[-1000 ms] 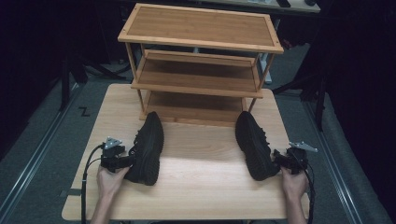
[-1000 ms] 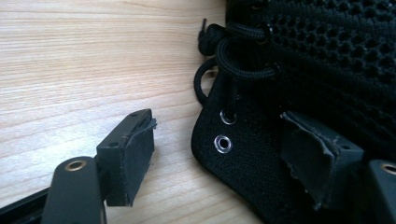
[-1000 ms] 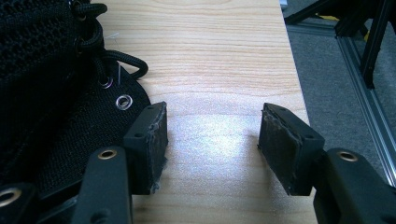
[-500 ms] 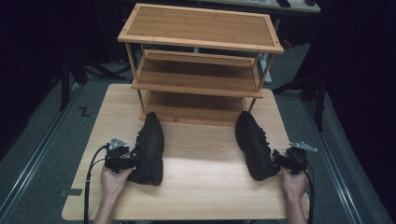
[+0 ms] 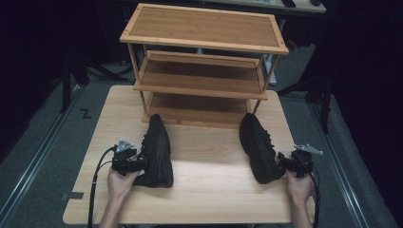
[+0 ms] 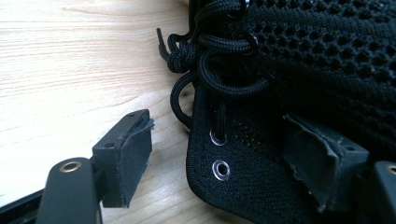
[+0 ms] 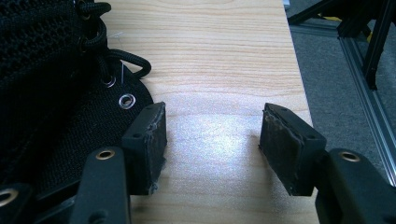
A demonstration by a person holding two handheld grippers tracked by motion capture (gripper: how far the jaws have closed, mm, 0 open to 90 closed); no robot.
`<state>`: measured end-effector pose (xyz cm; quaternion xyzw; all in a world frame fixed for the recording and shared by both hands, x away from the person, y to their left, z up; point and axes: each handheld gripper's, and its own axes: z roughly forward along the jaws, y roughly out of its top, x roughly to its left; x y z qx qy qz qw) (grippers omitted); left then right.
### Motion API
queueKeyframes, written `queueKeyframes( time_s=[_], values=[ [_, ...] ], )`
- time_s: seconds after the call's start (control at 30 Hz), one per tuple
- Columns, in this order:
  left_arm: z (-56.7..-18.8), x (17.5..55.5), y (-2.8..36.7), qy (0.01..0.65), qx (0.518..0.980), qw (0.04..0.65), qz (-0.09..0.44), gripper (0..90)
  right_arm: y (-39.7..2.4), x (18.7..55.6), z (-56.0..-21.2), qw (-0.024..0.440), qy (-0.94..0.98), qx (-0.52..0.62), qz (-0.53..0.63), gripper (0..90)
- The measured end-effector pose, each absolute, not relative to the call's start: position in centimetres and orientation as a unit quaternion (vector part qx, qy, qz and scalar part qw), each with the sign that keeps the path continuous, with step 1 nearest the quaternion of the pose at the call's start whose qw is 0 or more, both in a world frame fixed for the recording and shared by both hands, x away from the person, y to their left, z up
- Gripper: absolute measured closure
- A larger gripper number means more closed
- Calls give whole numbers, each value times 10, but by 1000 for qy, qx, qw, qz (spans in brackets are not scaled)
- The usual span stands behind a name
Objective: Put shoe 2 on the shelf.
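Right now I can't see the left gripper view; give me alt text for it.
Open tongs straddle the collar edge of a black mesh shoe: one pad over the shoe, the other over the pale wooden table. Knotted black laces and two metal eyelets sit between them.

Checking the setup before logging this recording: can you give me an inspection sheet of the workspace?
Surface: wooden table, bare between the shoes.
Job's things: left shoe and right shoe, both black and laced, toes toward the three-tier wooden rack, whose shelves are bare.
Clutter: nothing seen.
Grippers: left gripper open, jaws straddling the left shoe's collar; right gripper open beside the right shoe, nothing between its jaws.
Cables: black cable trails off the table's near edge.
Surroundings: grey floor, dark.
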<state>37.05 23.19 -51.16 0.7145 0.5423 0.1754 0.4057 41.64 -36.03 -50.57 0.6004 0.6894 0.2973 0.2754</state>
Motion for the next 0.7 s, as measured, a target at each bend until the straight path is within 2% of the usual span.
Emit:
queueKeyframes(
  time_s=[0.37,0.7],
  values=[
    [-506,375,220,527,727,405,172,239,-360,416,-506,275,689,600,297,413],
    [-493,381,208,510,729,427,163,227,-360,416,-506,275,690,600,297,410]
  ],
)
